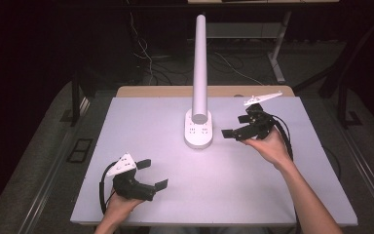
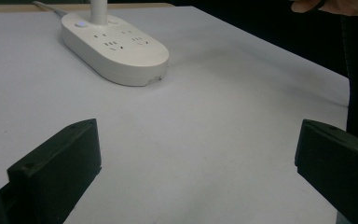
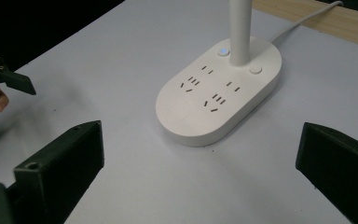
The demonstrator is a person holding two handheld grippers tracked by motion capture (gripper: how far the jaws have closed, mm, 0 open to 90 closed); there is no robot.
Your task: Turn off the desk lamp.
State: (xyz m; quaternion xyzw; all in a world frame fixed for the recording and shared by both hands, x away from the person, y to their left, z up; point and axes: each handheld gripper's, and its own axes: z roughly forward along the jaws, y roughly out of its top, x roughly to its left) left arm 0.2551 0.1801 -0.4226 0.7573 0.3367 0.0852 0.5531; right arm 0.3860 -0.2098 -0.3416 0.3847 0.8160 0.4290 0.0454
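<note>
Socket base (image 1: pixel 198 134) (white pole upright) mid-table | left tool (image 1: pixel 152 174) wide apart, empty | right tool (image 1: pixel 234 126) wide apart, empty

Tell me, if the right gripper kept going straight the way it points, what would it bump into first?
Probably the white power strip. The right gripper points across the table with its jaws open, and the strip's rounded base lies right ahead between them. Nothing sits in between, though how low the gripper travels is hard to judge.

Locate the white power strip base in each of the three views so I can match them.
High view: power strip base at table centre, under the upright white tube.
Left gripper view: upper left, beyond the open jaws.
Right gripper view: upper centre.
Shared landmark: the lit blue button beside the tube.
</note>
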